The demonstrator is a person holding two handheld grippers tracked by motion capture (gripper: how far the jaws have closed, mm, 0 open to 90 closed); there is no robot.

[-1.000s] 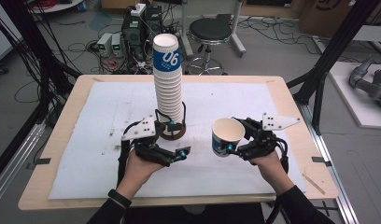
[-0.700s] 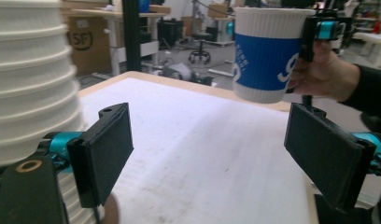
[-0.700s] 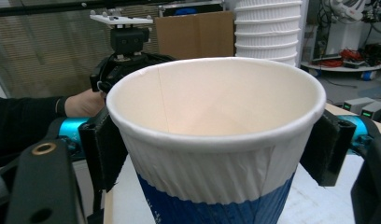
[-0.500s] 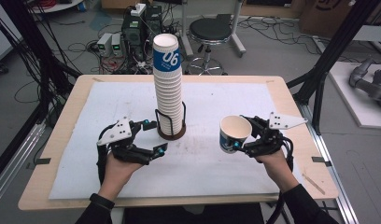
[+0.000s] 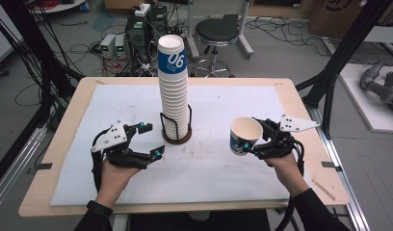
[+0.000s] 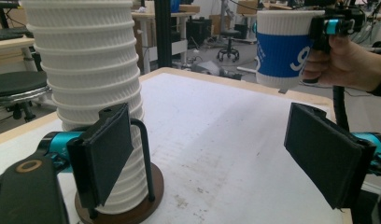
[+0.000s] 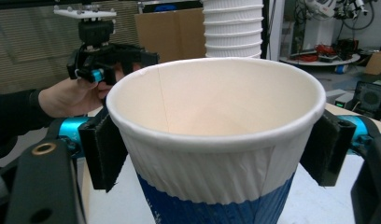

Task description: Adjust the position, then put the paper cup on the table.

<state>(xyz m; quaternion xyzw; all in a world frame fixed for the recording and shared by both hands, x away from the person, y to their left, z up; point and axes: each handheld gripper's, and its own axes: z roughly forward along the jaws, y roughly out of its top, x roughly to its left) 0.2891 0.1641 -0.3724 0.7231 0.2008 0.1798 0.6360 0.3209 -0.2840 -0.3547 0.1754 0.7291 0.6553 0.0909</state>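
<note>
High view: the right tongs (image 5: 255, 144), at centre right of the frame, are closed on a single cup (image 5: 244, 135), one jaw on each side of its ribbed wall; the cup is upright, mouth up, and held above the white sheet (image 5: 233, 110) that covers the bench (image 5: 64, 125). The left tongs (image 5: 151, 140), at lower left of centre, stand wide apart and grip nothing; they lie just left of the stack (image 5: 173, 86) of nested cups, apart from it. The stack rises upright from a round brown base (image 5: 176, 140) with black wire uprights, near the centre of the sheet; its top cup bears a blue band marked "06". Left gripper view: the two black jaws sit far apart at lower left and lower right, with bare sheet between them; the stack (image 6: 86, 79) and its base (image 6: 132, 205) fill the left side just behind the left-hand jaw, and the cup (image 6: 284, 46) hangs at upper right, pinched by the right tongs (image 6: 326, 28) in a hand (image 6: 347, 63). Right gripper view: the cup (image 7: 212, 140) occupies the centre of the frame, both jaw pads pressed against its sides below the rim; the left tongs (image 7: 111, 58) appear at upper left, and the stack (image 7: 233, 28) at top centre.
</note>
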